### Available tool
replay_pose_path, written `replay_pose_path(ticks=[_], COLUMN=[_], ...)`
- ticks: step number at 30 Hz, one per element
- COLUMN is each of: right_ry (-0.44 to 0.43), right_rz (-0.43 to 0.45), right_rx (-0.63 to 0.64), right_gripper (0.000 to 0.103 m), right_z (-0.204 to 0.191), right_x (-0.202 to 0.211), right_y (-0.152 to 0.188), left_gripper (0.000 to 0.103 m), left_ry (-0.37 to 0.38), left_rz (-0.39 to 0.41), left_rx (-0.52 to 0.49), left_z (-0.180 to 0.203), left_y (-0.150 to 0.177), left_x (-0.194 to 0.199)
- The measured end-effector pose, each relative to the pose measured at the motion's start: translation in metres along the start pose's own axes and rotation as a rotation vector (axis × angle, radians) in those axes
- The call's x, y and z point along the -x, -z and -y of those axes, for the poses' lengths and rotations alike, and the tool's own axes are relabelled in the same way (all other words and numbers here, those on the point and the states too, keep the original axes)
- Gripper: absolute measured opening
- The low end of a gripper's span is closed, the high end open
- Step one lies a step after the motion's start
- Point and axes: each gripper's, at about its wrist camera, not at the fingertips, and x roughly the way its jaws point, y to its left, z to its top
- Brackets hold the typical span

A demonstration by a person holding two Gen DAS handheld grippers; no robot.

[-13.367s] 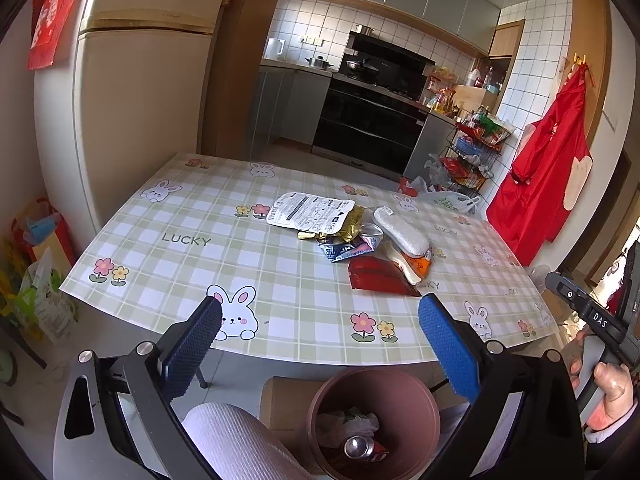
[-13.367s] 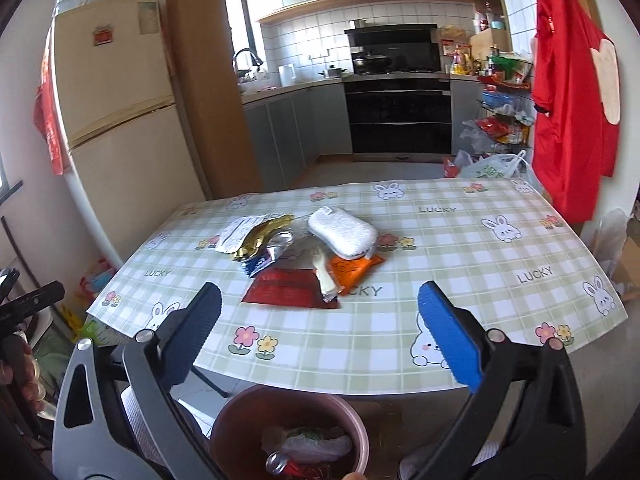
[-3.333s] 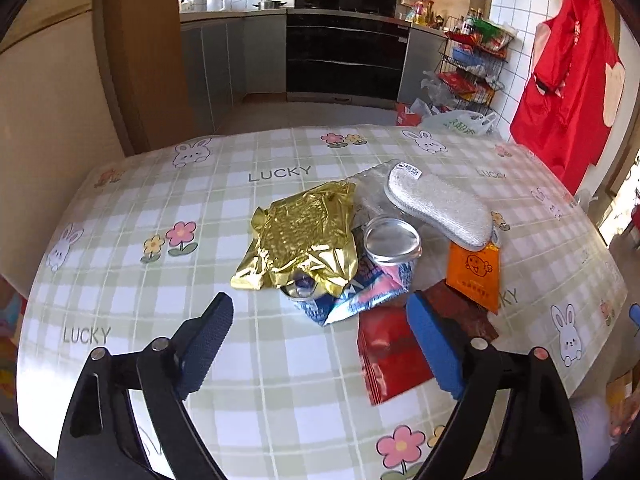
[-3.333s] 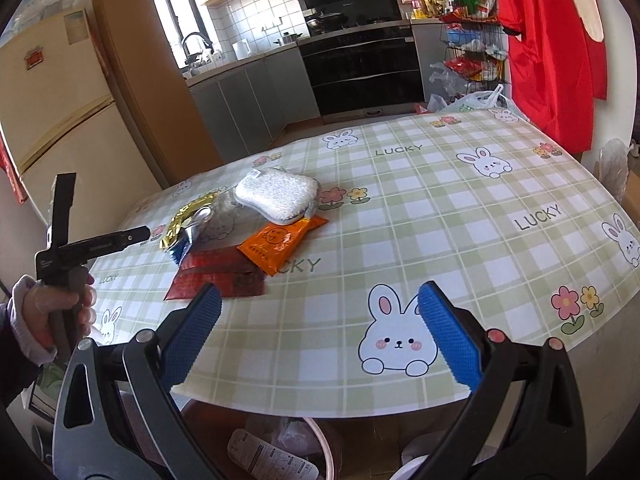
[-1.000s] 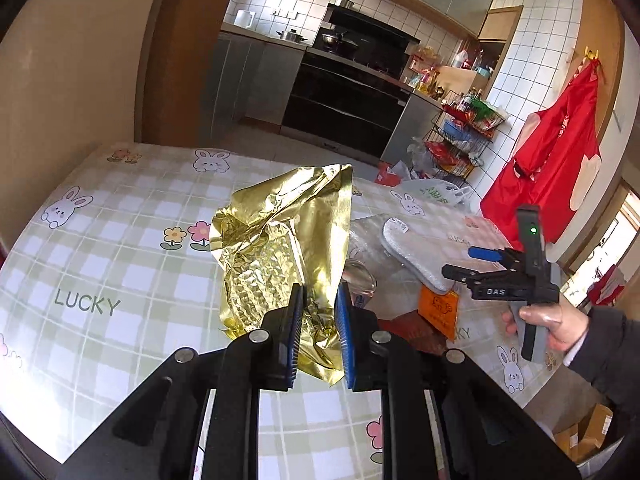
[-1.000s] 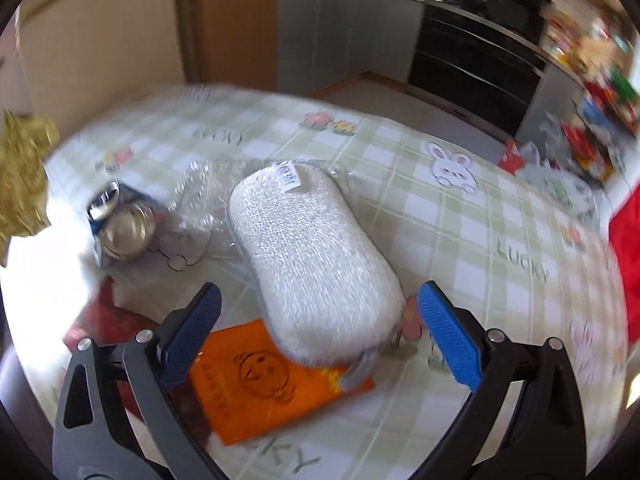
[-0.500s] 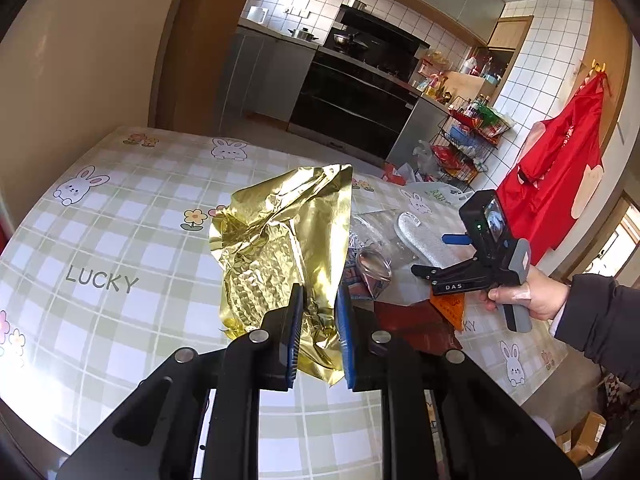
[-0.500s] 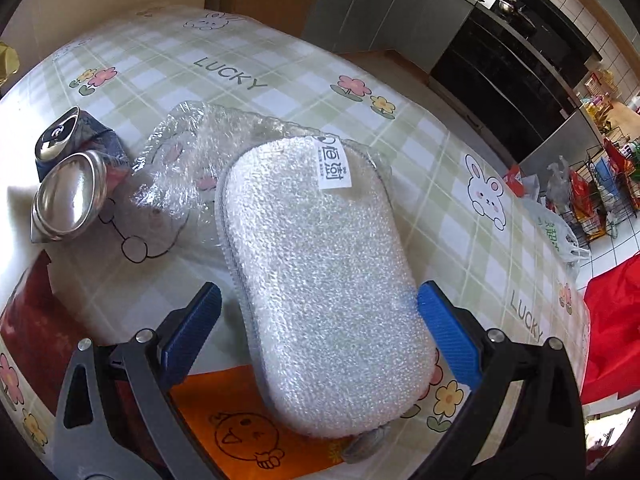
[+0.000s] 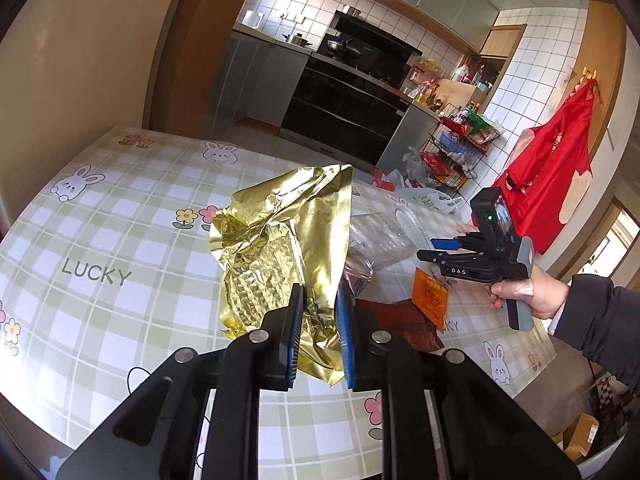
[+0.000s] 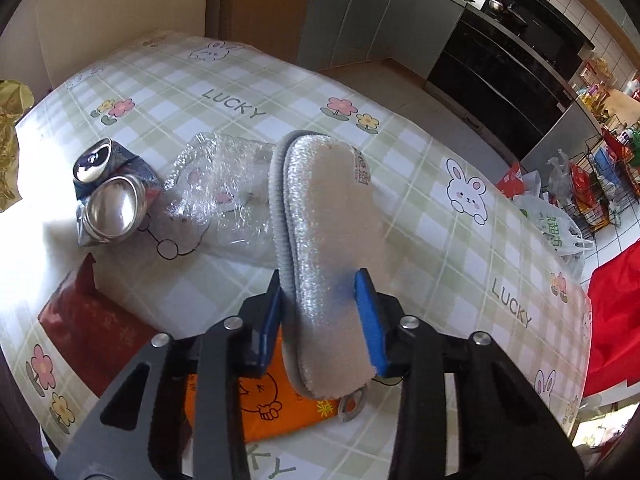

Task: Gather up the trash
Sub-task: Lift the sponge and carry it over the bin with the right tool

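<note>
My left gripper (image 9: 320,300) is shut on a crumpled gold foil wrapper (image 9: 280,240), held up above the checked table (image 9: 120,208). My right gripper (image 10: 319,280) has its jaws closing on a white oval sponge (image 10: 332,200); both blue pads press its sides, and it stands tilted on its edge. In the left wrist view a hand holds the right gripper (image 9: 434,250) over the pile. On the table lie a clear plastic wrap (image 10: 224,184), two crushed cans (image 10: 108,204), a dark red packet (image 10: 92,320) and an orange packet (image 10: 260,400) under the sponge.
The table's near edge runs close below both grippers. A red apron (image 9: 548,200) hangs at the right wall. A wire rack (image 9: 456,148) with bags stands beyond the table's far side, in front of the kitchen units (image 9: 344,112).
The right gripper's jaws went from wide apart to clamped on the sponge, which has tipped up onto its edge. The left gripper still holds the gold wrapper in much the same place.
</note>
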Motion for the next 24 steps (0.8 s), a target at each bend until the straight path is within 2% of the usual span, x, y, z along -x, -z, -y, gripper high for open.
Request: replay_pose_path(ticks=[4, 9, 17, 24], right_ry=[0.044, 0.07, -0.033, -0.079], right_rz=[0.062, 0.141, 0.296, 0.465], right_rx=[-0.006, -0.067, -0.224, -0.317], right_gripper=[0.021, 0.02, 0.02, 0.02], right_z=[0.001, 0.01, 0.012, 0.001], right_x=[0.023, 0.053, 0.127, 0.208], right_y=[0.003, 0.006, 0.029, 0.073], left_gripper=[0.017, 0.017, 0.017, 0.017], left_ry=[0.007, 0.013, 0.023, 0.046], left_rz=[0.005, 0.003, 0.028, 0.046], left_rx=[-0.002, -0.023, -0.056, -0.071], left_z=[0.003, 0.015, 0.036, 0.056], left_y=[0.001, 0.001, -0.003, 0.0], left_x=[0.005, 0.015, 0.043, 0.068])
